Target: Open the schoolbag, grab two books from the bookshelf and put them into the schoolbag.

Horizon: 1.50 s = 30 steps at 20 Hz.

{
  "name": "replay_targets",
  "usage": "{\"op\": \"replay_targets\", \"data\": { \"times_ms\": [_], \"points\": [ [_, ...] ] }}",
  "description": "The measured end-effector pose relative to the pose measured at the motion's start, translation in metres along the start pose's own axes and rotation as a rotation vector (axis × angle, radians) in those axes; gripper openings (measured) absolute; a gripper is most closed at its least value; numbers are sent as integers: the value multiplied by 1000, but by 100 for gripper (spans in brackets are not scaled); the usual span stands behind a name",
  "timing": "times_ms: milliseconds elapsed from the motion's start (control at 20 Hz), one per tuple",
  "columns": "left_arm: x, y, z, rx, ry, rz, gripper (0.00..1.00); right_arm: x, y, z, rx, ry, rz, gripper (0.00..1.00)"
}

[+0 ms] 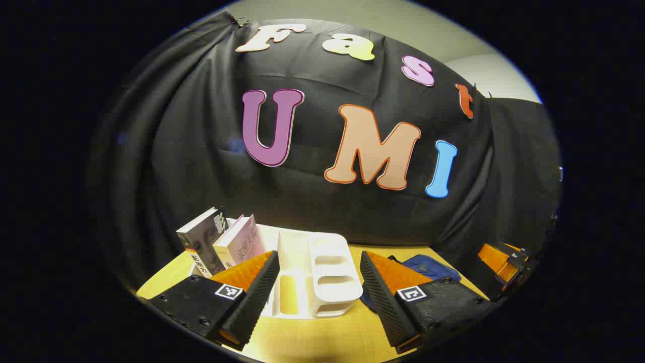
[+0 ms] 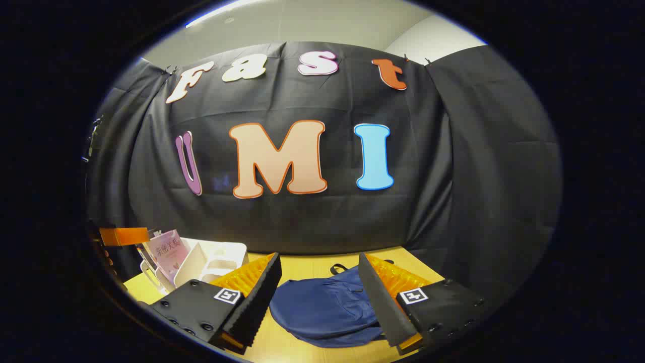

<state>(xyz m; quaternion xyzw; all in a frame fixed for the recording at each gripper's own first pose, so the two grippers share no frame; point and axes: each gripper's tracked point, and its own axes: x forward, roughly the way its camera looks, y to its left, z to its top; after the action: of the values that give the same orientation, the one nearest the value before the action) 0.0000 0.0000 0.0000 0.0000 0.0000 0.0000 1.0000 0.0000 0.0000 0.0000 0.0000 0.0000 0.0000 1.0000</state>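
Right gripper (image 2: 317, 297), jaws spread wide and holding nothing, hovers over the counter (image 2: 312, 267) with the blue schoolbag (image 2: 322, 307) lying flat and closed directly ahead between its fingers, making it the nearer hand for the opening step. Left gripper (image 1: 320, 290), equally wide and empty, faces the white bookshelf (image 1: 322, 275) just beyond its fingertips, where two books (image 1: 221, 242) lean upright at the shelf's left end. From that side the schoolbag sits off to the right, past the shelf.
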Motion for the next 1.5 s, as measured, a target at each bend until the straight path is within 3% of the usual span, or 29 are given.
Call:
{"op": "replay_targets", "data": {
  "times_ms": [150,200,250,350,400,450,500,650,700,800,850,1500],
  "points": [
    [-2,-3,-4,-1,7,4,95,2,-9,-4,-20,13,7,95],
    [-1,-3,-4,0,4,8,95,2,-12,-5,-28,14,7,100],
    [-1,-3,-2,1,3,11,92,2,-15,-5,-35,15,8,100],
    [-1,-3,-5,8,9,24,95,3,-19,-6,-47,18,14,100],
    [-2,-2,-3,10,5,33,95,5,-20,-7,-53,22,19,94],
    [-2,-2,-2,10,3,38,92,6,-23,-8,-59,27,20,94],
    [-2,-3,-2,8,4,41,95,6,-26,-9,-65,29,19,100],
    [-4,-4,-5,14,16,51,95,11,-33,-10,-78,36,19,94],
    [-3,-2,-5,18,19,56,95,12,-37,-9,-88,33,15,100],
    [-6,-2,-5,19,19,66,92,17,-45,-13,-116,36,4,99],
    [-7,-1,-6,18,20,74,95,18,-49,-18,-133,45,1,98],
    [-25,22,-14,49,48,189,95,23,-77,-146,-626,207,6,98]
  ]
}}
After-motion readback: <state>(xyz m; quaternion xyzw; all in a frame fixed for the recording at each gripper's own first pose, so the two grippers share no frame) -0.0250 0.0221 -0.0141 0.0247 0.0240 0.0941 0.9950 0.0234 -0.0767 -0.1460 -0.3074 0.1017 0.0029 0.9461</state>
